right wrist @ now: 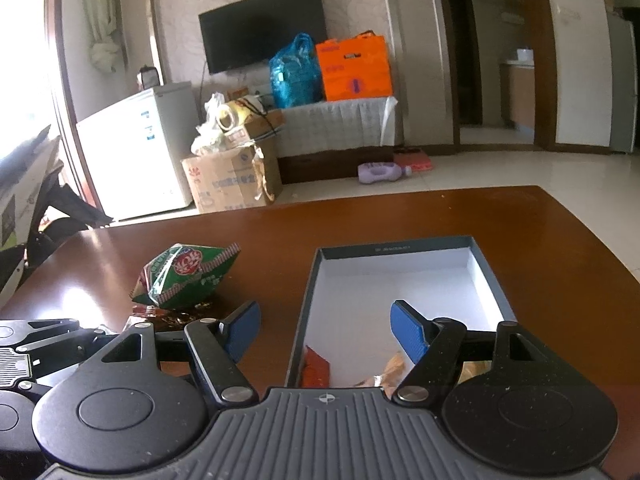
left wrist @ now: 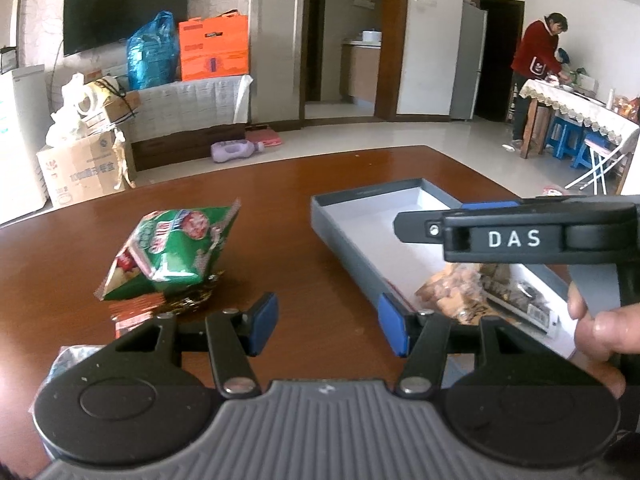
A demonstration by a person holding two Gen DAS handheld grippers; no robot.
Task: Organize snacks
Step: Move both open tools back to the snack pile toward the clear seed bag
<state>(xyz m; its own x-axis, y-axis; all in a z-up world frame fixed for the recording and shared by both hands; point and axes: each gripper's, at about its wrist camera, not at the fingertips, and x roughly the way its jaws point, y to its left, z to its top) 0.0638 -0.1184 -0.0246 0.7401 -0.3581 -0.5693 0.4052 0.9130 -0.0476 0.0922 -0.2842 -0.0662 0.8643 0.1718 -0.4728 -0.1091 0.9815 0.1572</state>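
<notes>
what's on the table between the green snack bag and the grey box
Nothing: only bare brown table separates the green snack bag from the grey box, clearest in the right wrist view. The left wrist view agrees.

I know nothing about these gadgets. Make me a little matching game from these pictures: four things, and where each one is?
Things:
1. green snack bag
2. grey box
3. brown snack pack
4. purple bottle

Places:
a. lying on the floor
b. inside the box
c. on the table, left of the box
d. on the table, under the right gripper

Pairs: 1-c, 2-d, 3-b, 4-a
</notes>
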